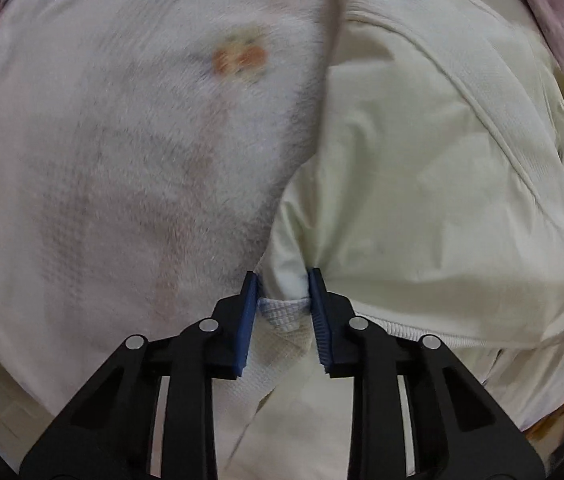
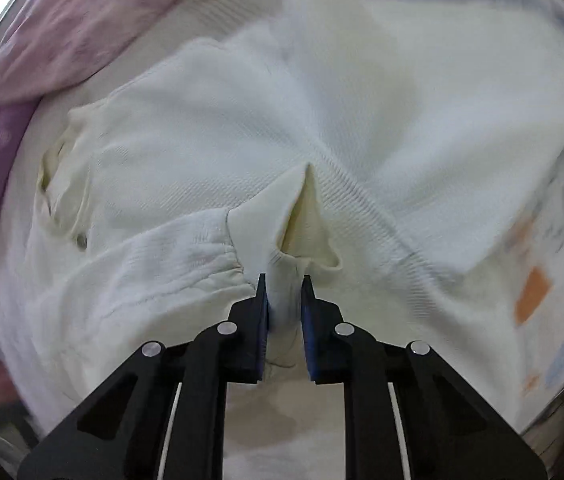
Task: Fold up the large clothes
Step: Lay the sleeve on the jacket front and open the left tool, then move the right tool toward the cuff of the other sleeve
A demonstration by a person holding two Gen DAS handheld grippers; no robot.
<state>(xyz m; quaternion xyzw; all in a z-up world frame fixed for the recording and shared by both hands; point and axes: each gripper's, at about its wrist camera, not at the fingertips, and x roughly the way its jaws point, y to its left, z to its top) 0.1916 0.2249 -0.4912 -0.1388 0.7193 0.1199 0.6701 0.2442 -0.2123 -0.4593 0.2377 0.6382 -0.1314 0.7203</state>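
A large cream-white garment (image 1: 422, 184) with ribbed trim and a zipper lies spread over a pale printed sheet (image 1: 122, 140). My left gripper (image 1: 283, 280) points down at it, its blue pads pinching a bunched fold and a ribbed hem of the garment. In the right wrist view the same cream garment (image 2: 222, 132) fills the middle, with a gathered cuff (image 2: 186, 256) to the left. My right gripper (image 2: 284, 280) is shut on a raised pleat of that cloth, which stands up between the fingertips.
A pink and purple patterned blanket (image 2: 42, 48) is heaped at the upper left of the right wrist view and shows at the left wrist view's upper right (image 1: 562, 32). The sheet bears an orange print (image 1: 242, 58) and orange patches (image 2: 532, 294).
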